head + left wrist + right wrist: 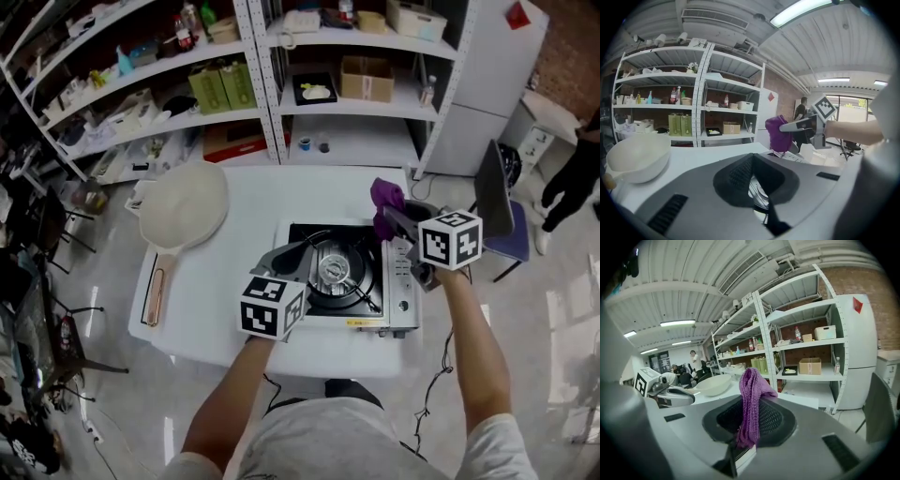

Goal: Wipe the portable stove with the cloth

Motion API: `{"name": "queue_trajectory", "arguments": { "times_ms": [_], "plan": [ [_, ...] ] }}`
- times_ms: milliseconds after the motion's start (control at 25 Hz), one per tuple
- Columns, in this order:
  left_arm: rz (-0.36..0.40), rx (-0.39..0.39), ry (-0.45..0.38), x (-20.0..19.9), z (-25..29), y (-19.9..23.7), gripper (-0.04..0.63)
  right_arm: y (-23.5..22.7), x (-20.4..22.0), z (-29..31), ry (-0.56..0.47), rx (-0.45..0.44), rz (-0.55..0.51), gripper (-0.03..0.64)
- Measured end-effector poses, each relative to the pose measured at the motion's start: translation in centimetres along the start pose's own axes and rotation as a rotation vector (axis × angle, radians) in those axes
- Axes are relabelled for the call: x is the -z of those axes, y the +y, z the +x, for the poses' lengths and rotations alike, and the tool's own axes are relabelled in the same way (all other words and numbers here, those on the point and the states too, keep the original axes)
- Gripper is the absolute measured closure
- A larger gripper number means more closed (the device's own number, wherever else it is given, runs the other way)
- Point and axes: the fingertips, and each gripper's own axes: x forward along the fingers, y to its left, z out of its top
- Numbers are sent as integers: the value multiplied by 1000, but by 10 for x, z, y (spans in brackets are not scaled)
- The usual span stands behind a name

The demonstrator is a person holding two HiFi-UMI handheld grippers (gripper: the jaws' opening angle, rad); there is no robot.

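My right claw (394, 220) is clamped on the purple cloth (384, 197). In the right gripper view the knit (752, 399) stands up in a bunch between the pads, with a tail hanging below. In the head view that puts the cloth right of centre, at the upper right corner of the portable stove (401, 281). I cannot tell whether it touches the metal there. The stove sits on the white desk (244, 206) just below centre frame, burner ring in the middle and control panel on its right edge. My left claw (298, 253) is over the stove's upper left corner, pads together with nothing in them. In the left gripper view only a sliver of the burner (757, 194) shows below where they meet. A pale pan (183, 206) lies well apart at the left of the desk. The cloth looks light, soft and floppy, so I expect it to fold and drag, not push flat. I judge it best held by the bunch, with a good wad left below the tips for wiping. Its open knit could snag on the burner's pan supports. The stove itself looks stiff but light enough to slide, so my free claw may need to steady its rim.
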Motion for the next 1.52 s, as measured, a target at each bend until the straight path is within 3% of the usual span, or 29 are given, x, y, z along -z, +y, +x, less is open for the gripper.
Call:
{"name": "queue_trajectory", "arguments": {
  "times_ms": [640,1120,1520],
  "plan": [
    [26,-20,-21,8,-55,5,592,88,25,-64,-88,124,-68,554],
    [43,-14,-38,22,-83,-11,592,121,44,-111,-171,239,-56,557],
    [54,2,-72,17,-106,-31,592,136,48,-137,-181,262,-66,557]
  ]
}}
